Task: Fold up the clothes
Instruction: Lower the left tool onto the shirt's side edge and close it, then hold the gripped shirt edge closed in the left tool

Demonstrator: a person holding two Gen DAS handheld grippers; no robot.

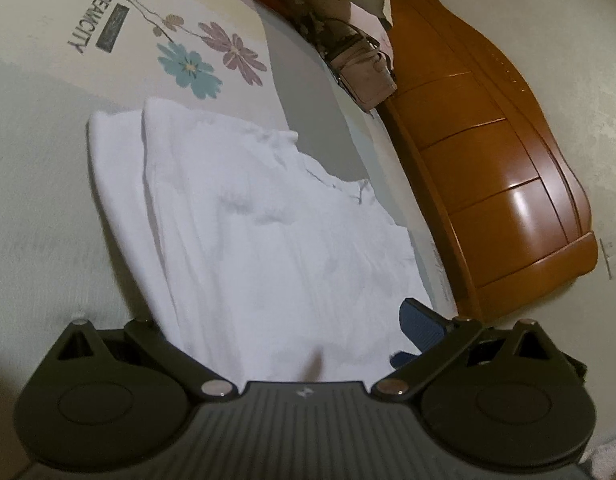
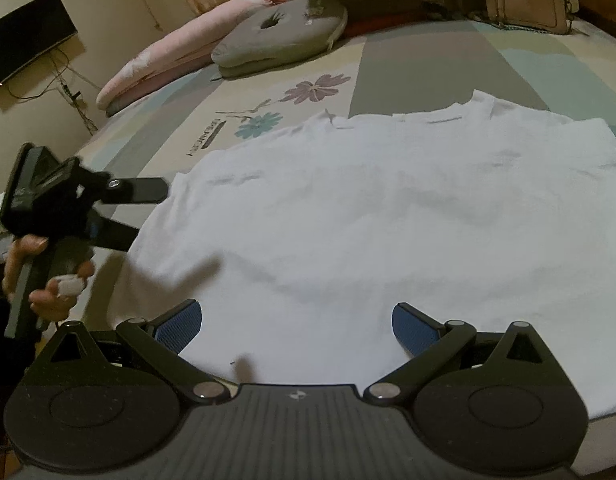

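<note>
A white T-shirt (image 2: pixel 368 220) lies spread flat on the bed, its collar toward the far side. My right gripper (image 2: pixel 295 320) hovers open over the shirt's near hem, both blue pads (image 2: pixel 412 324) wide apart with nothing between them. My left gripper (image 2: pixel 147 212) is at the shirt's left edge, held by a hand (image 2: pixel 47 296), its two fingers spread. In the left wrist view the shirt (image 1: pixel 247 220) fills the middle. The left gripper (image 1: pixel 287 320) is open there; its right blue pad (image 1: pixel 420 320) shows, and the cloth hides its left pad.
The bedsheet (image 2: pixel 408 60) has flower prints and grey patches. A beige handbag (image 2: pixel 520 0) and pillows (image 2: pixel 279 36) sit at the bed's far end. A wooden headboard (image 1: pixel 488 160) runs along the bed's right side. A dark screen (image 2: pixel 27 36) hangs on the wall at left.
</note>
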